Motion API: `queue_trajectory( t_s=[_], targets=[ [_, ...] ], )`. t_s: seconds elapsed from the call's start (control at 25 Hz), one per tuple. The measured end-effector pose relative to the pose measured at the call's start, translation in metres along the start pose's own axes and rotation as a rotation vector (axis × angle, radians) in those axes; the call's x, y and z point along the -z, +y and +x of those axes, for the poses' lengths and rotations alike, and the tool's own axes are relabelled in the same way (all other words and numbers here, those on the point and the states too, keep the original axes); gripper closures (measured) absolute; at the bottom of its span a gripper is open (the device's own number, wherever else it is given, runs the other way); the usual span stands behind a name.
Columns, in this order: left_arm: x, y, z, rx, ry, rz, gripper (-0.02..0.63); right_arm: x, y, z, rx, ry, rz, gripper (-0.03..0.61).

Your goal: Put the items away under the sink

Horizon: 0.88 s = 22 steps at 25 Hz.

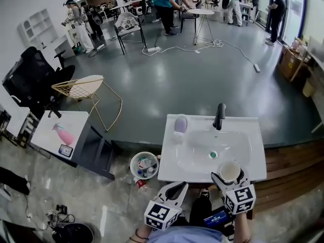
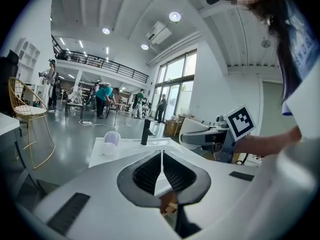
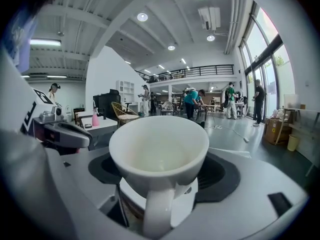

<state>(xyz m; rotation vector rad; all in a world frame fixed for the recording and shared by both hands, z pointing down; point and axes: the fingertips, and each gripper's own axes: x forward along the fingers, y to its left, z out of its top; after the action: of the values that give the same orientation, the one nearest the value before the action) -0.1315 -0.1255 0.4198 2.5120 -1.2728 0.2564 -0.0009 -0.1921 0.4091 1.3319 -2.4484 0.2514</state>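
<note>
While the right gripper (image 3: 161, 183) is clamped on a white cup (image 3: 159, 146), the left gripper (image 2: 162, 158) has its jaws pressed together with nothing between them. The cup sits upright between the right jaws, mouth up and handle turned toward the gripper camera; its interior appears empty. In the head view, the cup is held over the front right corner of the white sink (image 1: 253, 121), near the front rim. The left gripper is positioned just off the sink's front edge, to the left of the right gripper and apart from it.

Items on the sink:
- A black faucet (image 1: 219, 115) stands at the rear centre.
- A pale purple rounded item (image 1: 180, 123) rests on the rear left corner.
- A small green object (image 1: 213, 155) lies at the basin drain.

A white waste bin (image 1: 144, 165) containing rubbish stands on the floor just beside the sink's left side. Farther left, a white table (image 1: 48, 123) carries a pink spray bottle (image 1: 63, 134) and a phone (image 1: 66, 150).
</note>
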Motion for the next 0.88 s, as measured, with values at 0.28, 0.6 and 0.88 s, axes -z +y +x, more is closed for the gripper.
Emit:
queue_trajectory(
  t_s=[0.28,0.6,0.88],
  targets=[
    [0.014,-0.015,-0.035,0.006,0.001,-0.012,0.594,0.009,0.033,-0.030,0.006,0.011,0.004,0.160],
    [0.035,-0.027,-0.049,0.008,0.021,-0.047,0.594,0.020,0.045,-0.046,0.011,0.017,0.014,0.160],
    [0.049,-0.052,-0.044,0.039,0.044,-0.046,0.594,0.039,0.043,-0.066,0.018,0.019,0.030,0.160]
  ],
)
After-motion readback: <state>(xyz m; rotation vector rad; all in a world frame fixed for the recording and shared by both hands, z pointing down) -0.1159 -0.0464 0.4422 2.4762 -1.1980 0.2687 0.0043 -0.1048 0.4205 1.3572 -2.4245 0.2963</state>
